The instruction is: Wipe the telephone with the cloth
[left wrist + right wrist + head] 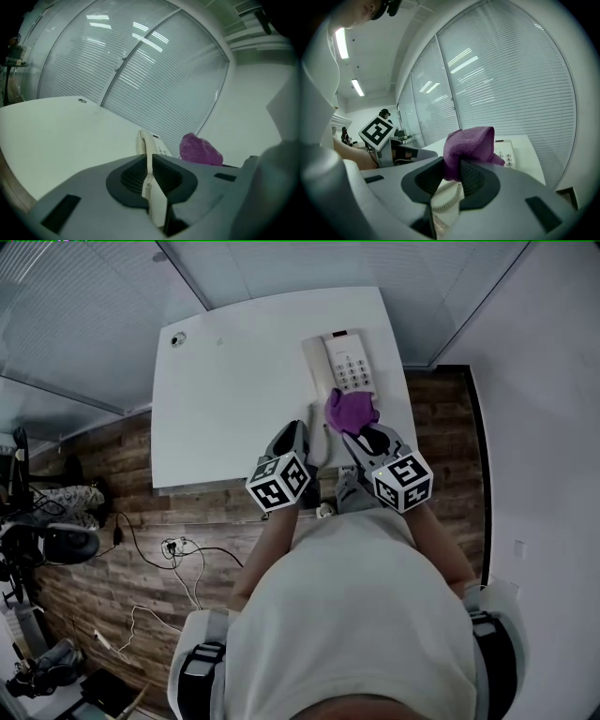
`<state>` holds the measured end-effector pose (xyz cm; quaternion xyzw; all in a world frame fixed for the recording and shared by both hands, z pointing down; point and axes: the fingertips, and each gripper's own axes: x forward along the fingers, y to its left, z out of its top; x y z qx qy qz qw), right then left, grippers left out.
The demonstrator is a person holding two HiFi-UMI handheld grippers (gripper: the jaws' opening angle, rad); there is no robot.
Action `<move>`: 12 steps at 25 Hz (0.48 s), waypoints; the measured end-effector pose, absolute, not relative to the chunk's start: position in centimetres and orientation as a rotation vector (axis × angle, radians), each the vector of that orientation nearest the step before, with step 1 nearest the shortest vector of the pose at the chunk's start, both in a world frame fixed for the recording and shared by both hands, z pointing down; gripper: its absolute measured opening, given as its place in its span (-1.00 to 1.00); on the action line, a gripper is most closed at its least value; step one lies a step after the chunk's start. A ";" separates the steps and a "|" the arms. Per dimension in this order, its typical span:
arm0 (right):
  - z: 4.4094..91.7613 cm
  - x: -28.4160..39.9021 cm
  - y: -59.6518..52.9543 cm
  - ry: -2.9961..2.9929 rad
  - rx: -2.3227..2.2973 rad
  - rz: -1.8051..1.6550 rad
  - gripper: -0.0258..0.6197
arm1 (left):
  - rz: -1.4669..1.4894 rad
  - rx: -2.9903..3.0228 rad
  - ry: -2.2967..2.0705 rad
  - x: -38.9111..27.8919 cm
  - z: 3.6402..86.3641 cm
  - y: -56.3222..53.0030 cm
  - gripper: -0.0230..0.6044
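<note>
Two grippers reach over one white desk (234,381) carrying one telephone (345,360). The left gripper (149,164) sits on the telephone's near left side, its fingers (130,176) clenched on the single cream handset (143,140). The right gripper (452,171) has its fingers (426,180) grasping one bunched purple cloth (471,143) at the telephone's near end.

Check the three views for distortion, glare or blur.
Head view: wide-angle bowing of the table edges, light even, no blur. Left gripper view: the blinds curve strongly and carry ceiling-light reflections. Right gripper view: dark rounded corners; the cloth is sharp.
</note>
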<state>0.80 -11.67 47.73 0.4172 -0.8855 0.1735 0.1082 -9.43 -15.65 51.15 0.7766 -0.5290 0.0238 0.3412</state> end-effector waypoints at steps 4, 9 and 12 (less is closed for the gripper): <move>47.7 0.6 -10.2 -2.606 1.233 0.505 -0.60 | 0.110 2.067 -1.354 -9.4 51.0 -13.7 -0.81; 47.8 0.0 -8.5 -2.615 1.232 0.496 -0.60 | 0.145 2.100 -1.286 -9.0 51.3 -11.4 -0.82; 48.0 -0.3 -7.8 -2.619 1.238 0.505 -0.60 | 0.164 2.113 -1.259 -8.7 51.6 -10.3 -0.82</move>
